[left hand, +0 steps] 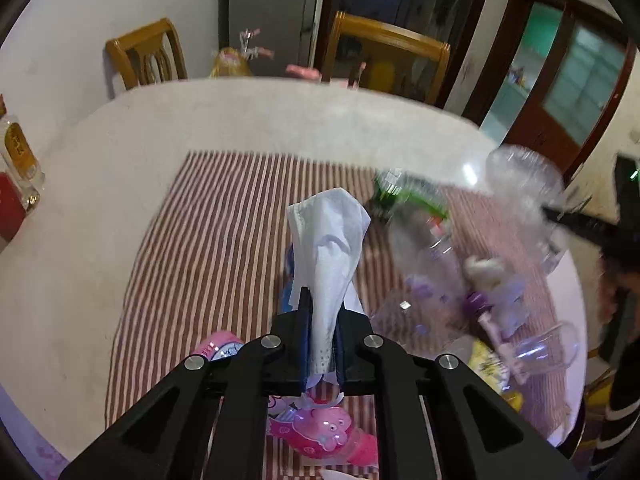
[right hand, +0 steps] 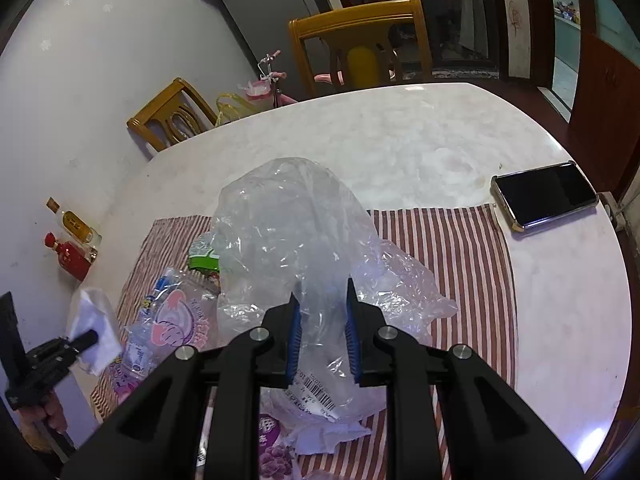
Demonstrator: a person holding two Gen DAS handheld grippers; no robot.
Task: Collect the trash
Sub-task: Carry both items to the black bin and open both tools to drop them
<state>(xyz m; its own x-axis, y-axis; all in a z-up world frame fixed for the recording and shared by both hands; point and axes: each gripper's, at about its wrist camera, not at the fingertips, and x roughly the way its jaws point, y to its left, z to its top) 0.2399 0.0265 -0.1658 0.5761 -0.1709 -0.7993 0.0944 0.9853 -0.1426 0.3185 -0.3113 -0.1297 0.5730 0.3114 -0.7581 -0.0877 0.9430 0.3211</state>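
A crumpled white tissue (left hand: pixel 326 264) stands up between the fingers of the left gripper (left hand: pixel 322 300), which are pressed together on its lower part, lifting it above the striped cloth (left hand: pixel 208 240) spread on the pale tabletop (left hand: pixel 120 152). In the right wrist view the same tissue (right hand: pixel 94 326) shows at the left edge, pinched by that gripper over the cloth's near left corner. The right gripper (right hand: pixel 322 292) holds a clear plastic bag (right hand: pixel 288 232): its blue-padded fingers (right hand: pixel 295 332) stand a little apart with the thin plastic gathered between them, and the bag billows upward and outward over the cloth. Under and beside the bag lie more pieces of trash: a printed snack wrapper (right hand: pixel 176 320) to the left, a green-topped container (right hand: pixel 204 258) behind it, a purple grape packet (right hand: pixel 276 452) and a torn scrap of paper at the near edge. A pink cartoon package (left hand: pixel 324 432) lies below the left gripper. A dark phone (right hand: pixel 544 196) rests on the bare tabletop just beyond the cloth's far right corner. Two bottles (right hand: pixel 76 240), one amber and one red, stand against the wall at the left, and wooden chairs (right hand: pixel 360 40) sit at the far side.
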